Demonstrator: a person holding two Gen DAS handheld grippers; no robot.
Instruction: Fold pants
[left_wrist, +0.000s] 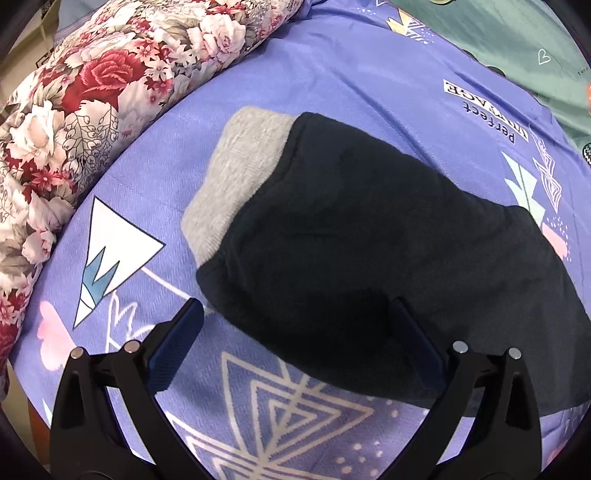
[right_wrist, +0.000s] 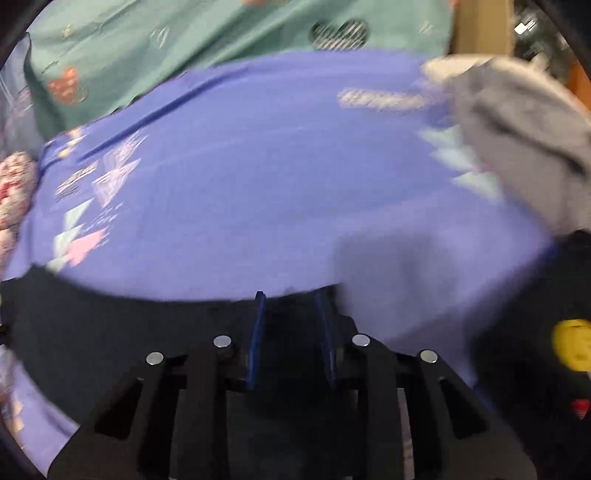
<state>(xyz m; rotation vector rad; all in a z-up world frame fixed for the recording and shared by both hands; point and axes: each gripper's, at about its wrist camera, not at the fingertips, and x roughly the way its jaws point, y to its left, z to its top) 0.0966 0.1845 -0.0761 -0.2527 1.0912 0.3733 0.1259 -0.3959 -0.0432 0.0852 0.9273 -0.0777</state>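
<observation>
1. Left-wrist view looks over a purple printed blanket (left_wrist: 332, 85) that covers the whole working surface; white triangles, line patterns and the words "perfect voyage" are printed on it.
2. Beyond the left gripper (left_wrist: 295, 314) and off to its left lies one rolled floral quilt (left_wrist: 92, 96), touching the blanket's far-left edge. Ahead and to its right, one green sheet (left_wrist: 517, 40) borders the blanket.
3. One pair of dark pants (left_wrist: 369, 240) lies folded into a thick bundle directly ahead of the left gripper, with a single grey cuff or lining (left_wrist: 240, 177) showing at its far-left end.
4. The left gripper's two blue-padded fingers are spread wide. The right finger sits against the bundle's near edge, the left one over bare blanket; nothing is pinched.
5. Right-wrist view is motion-blurred. The right gripper (right_wrist: 291, 306) has its fingers drawn near together, with dark pants fabric (right_wrist: 110, 332) between and below them. Whether it truly pinches the cloth I cannot tell.
6. Ahead of the right gripper the blanket (right_wrist: 277, 184) is bare up to the green sheet (right_wrist: 184, 48). One grey garment (right_wrist: 524, 125) sits far right, and a yellow object (right_wrist: 572, 343), too blurred to name, lies to the near right.
7. Open blanket surrounds the bundle on its left and far sides.
</observation>
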